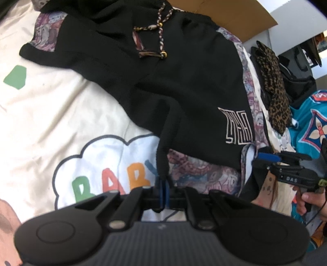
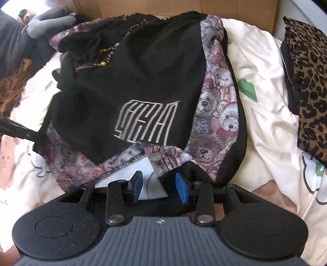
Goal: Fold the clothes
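Blue pads [image 1: 163, 189] of the left hand-held gripper [image 1: 163, 187] are pinched tight on a black edge of the shorts [image 1: 184, 81] and lift it a little. These black shorts, with teddy bear cloth down the sides, lie spread on the bed sheet [image 1: 61, 114]. On the other side, the right hand-held gripper [image 2: 158, 186] has its jaws apart at the hem, with nothing squeezed between them. Near the shorts sits a leopard cloth [image 2: 310, 98], and behind them a cardboard box [image 2: 184, 8].

left gripper [image 1: 162, 189]: fingers pinched together, angled down | right gripper [image 2: 159, 185]: fingers apart, angled down
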`<act>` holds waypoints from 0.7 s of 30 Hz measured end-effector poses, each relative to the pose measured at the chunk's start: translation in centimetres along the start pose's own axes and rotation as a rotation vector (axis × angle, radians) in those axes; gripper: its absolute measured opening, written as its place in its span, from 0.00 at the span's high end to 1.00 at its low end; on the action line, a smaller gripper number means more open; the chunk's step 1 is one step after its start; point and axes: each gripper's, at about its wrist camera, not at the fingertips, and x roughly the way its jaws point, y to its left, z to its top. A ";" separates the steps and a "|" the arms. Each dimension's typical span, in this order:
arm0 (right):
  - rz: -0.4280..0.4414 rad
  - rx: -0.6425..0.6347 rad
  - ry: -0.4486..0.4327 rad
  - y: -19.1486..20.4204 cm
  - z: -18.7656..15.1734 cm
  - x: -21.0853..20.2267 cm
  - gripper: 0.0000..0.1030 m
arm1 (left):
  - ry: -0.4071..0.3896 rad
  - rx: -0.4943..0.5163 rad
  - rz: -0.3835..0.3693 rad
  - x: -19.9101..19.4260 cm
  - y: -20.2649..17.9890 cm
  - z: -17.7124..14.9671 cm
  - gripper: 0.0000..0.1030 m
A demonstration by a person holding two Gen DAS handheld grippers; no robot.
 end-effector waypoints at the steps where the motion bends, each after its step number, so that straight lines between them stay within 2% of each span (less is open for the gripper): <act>1: -0.013 0.002 0.003 -0.1 0.0 0.2 0.59 | 0.000 0.000 -0.001 0.1 0.0 0.0 0.97; 5: -0.020 0.053 0.008 -1.1 -0.2 1.0 0.60 | 0.002 -0.001 -0.003 0.3 0.0 0.0 0.97; 8: -0.010 0.087 0.007 -1.8 -0.3 1.1 0.65 | 0.006 -0.001 -0.001 0.5 0.1 -0.1 0.97; 10: -0.004 0.105 0.008 -2.2 -0.4 1.0 0.77 | 0.007 -0.006 0.001 0.6 0.3 -0.2 0.97; 11: -0.001 0.114 0.008 -2.5 -0.4 1.0 0.79 | 0.007 -0.010 0.001 0.6 0.4 -0.2 0.97; 13: 0.013 0.112 0.009 -2.5 -0.5 0.2 0.96 | 0.006 -0.016 0.001 0.5 0.5 -0.3 0.97; 21: 0.046 0.090 0.000 -2.1 -1.8 -4.5 0.99 | -0.008 -0.015 -0.011 -1.1 -0.4 -0.9 0.97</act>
